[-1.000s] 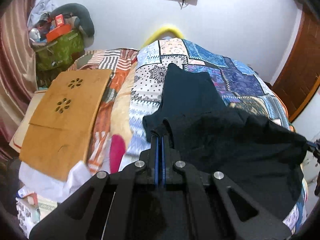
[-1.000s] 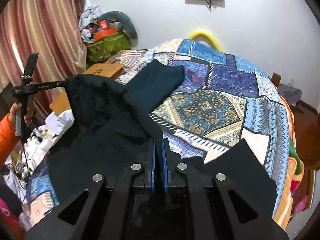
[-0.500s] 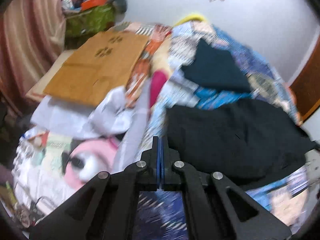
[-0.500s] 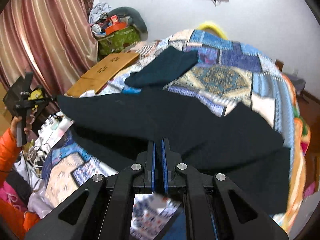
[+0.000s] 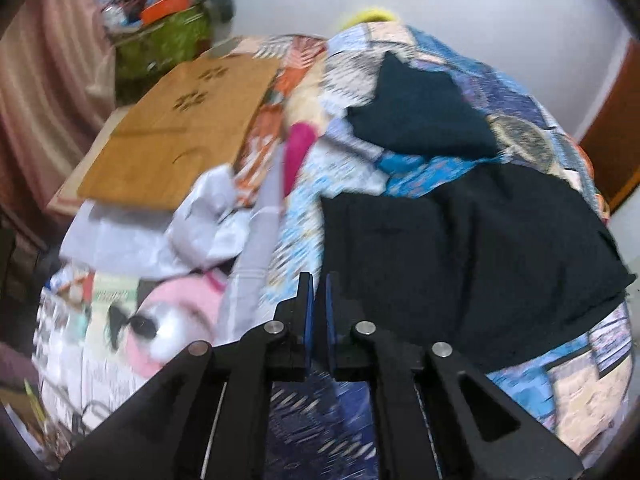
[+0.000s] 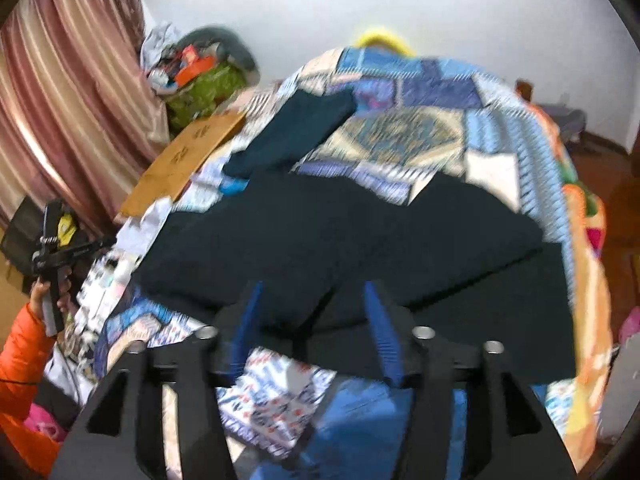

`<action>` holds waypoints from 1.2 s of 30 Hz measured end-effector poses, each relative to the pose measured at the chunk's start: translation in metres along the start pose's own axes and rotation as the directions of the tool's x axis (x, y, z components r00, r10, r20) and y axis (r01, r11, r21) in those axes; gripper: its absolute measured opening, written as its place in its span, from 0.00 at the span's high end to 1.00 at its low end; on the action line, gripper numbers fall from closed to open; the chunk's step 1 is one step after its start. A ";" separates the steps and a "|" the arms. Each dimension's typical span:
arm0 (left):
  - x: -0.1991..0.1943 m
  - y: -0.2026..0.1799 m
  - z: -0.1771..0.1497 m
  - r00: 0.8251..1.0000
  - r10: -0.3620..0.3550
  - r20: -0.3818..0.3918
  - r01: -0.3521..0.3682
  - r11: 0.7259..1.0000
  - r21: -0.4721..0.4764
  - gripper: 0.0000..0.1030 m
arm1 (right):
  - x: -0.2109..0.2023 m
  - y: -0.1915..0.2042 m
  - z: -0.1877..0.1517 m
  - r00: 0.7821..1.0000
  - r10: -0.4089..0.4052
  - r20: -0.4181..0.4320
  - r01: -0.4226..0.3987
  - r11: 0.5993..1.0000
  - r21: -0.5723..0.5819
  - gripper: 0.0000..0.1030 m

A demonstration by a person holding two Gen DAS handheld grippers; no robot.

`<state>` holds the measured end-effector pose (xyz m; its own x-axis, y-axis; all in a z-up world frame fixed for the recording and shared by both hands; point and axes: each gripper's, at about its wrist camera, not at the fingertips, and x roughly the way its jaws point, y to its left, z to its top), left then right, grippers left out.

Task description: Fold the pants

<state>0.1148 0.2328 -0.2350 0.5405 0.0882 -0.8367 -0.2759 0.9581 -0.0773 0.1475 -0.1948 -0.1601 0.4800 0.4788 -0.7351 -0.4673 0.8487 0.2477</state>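
Nearest, right claw: jaws opening, blue pads spread wide, nothing pressed between them; the near hem of the black pants lies just beyond the pads, apparently released. Left claw: jaws parting, only a narrow slit between the pads so far; no cloth in the slit, and the pants' left edge lies just to the right of the tips. The right-wrist view also shows that claw off the bed's left side, held by a hand in an orange sleeve.

Pants: spread flat across the patchwork bedspread, black, in what looks like two overlapping layers. Both views are motion-blurred, so the seams are unreadable.

Judgement: the laying-down step is ending. To finish it well, let both claws open fully before drawing them away, so no hem drags; then check that the upper layer's edges line up with the lower one and smooth any ridge before the next fold.

Farther off: a second dark garment lies on the bedspread, apart from the pants. Left of the bed, a wooden board; pink curtain beyond.
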 end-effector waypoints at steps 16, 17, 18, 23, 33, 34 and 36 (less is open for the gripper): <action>0.040 -0.138 0.101 0.990 -0.138 0.016 0.131 0.968 0.212 0.30 | 0.092 -0.085 0.060 0.986 -0.107 -0.128 0.121 0.987 0.108 0.48; 0.047 -0.145 0.105 0.991 -0.136 0.010 0.130 0.967 0.221 0.30 | 0.102 -0.088 0.063 0.983 -0.107 -0.149 0.123 0.987 0.105 0.48; 0.053 -0.150 0.106 0.991 -0.134 0.003 0.130 0.965 0.229 0.30 | 0.108 -0.090 0.064 0.981 -0.107 -0.159 0.125 0.987 0.105 0.48; 0.083 -0.180 0.107 0.991 -0.123 -0.053 0.133 0.948 0.287 0.30 | 0.150 -0.100 0.067 0.961 -0.127 -0.244 0.147 0.987 0.066 0.48; 0.108 -0.229 0.082 0.978 -0.115 -0.177 0.177 0.903 0.392 0.30 | 0.148 -0.105 0.061 0.962 -0.167 -0.215 0.183 0.982 0.054 0.95; 0.108 -0.234 0.079 0.978 -0.107 -0.181 0.174 0.896 0.408 0.30 | 0.141 -0.106 0.060 0.965 -0.163 -0.207 0.178 0.982 0.057 0.96; 0.104 -0.241 0.074 0.984 -0.078 -0.162 0.142 0.888 0.438 0.30 | 0.128 -0.106 0.062 0.970 -0.167 -0.176 0.180 0.982 0.061 0.96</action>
<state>0.2963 0.0308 -0.2638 0.4248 -0.0317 -0.9047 0.1801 0.9824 0.0501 0.3046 -0.2098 -0.2416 0.4132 0.2829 -0.8655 -0.3271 0.9332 0.1489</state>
